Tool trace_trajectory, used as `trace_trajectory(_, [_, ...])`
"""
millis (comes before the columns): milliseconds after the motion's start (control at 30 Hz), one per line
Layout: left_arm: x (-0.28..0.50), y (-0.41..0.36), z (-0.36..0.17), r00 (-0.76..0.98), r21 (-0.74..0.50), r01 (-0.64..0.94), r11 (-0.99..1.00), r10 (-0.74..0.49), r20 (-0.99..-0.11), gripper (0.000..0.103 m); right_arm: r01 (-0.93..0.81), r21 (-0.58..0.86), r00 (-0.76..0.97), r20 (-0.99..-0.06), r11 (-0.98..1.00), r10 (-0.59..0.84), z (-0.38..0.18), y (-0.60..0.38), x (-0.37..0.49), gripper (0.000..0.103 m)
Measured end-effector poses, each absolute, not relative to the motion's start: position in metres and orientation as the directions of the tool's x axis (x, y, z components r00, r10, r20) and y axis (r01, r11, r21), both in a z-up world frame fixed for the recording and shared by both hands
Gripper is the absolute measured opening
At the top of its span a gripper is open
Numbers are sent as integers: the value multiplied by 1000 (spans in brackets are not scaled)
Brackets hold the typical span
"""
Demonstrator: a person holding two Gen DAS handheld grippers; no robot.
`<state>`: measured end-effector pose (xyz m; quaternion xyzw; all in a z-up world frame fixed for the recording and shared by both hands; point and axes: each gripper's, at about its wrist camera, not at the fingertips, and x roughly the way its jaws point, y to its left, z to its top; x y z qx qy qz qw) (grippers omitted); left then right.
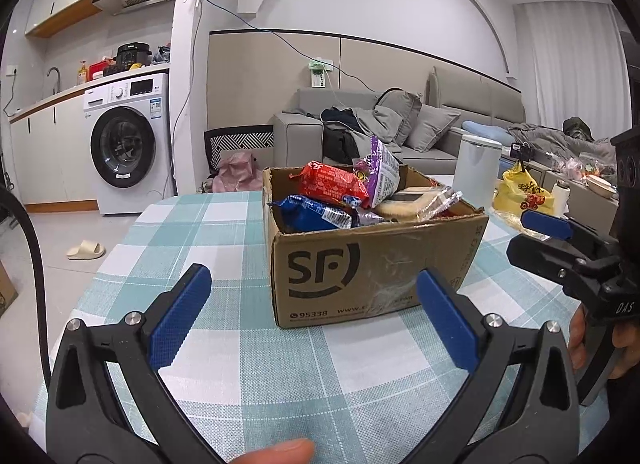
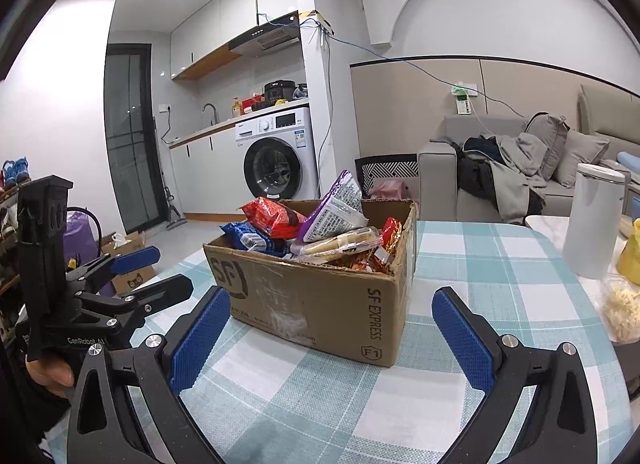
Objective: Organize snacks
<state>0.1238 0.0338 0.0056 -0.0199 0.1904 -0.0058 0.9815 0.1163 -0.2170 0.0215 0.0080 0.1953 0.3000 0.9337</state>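
My left claw [image 1: 312, 320] is wide open and holds nothing. My right claw [image 2: 332, 340] is wide open too, with nothing between its blue pads [image 2: 200, 340]. Both hang low over the checked tablecloth [image 1: 248, 376], a little back from the cardboard box [image 1: 372, 260], and both face it, one toward each near corner. I think I hold them like this so I can see into the box and reach it from either side.

The snacks are all in the box, piled so high that they poke over the top. A red packet [image 1: 332, 182] lies on a blue packet [image 1: 312, 214]. A purple and white bag [image 1: 380, 172] stands up tall behind them. A clear pack of pale biscuits [image 2: 340, 242] lies flat on the other side, with shiny red and gold wrappers [image 2: 384, 248] near the box corner. None of the box's snacks lie out on the cloth near it.

So the box could be full because the snacks were just tidied into it, or it could be a messy pile waiting to be sorted. I can't tell which.

A white jug [image 2: 592, 220] and a yellow bag [image 1: 520, 194] sit past the box, off to my right.
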Motion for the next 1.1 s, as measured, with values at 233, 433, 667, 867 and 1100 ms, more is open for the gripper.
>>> trace_trajectory(233, [125,35,5,927,-53,6,999,-25,-374,103,-563,128,749,-339,817,569,22,-218,112,103])
trace_trajectory(433, [126,36,4,925,-58,4,998,-26,-379,103,-558,133,755,-327,819,568,23,-219,112,103])
trace_trajectory(667, [128,37,4,923,-58,4,998,-26,-384,103,-559,133,754,-329,818,569,23,-220,112,103])
trace_trajectory(867, [127,38,4,923,-57,5,998,-27,-384,103,-559,133,754,-329,819,568,23,-220,112,103])
trace_trajectory(1100, [127,38,3,923,-58,6,998,-28,-383,103,-558,135,753,-331,819,568,23,-221,111,103])
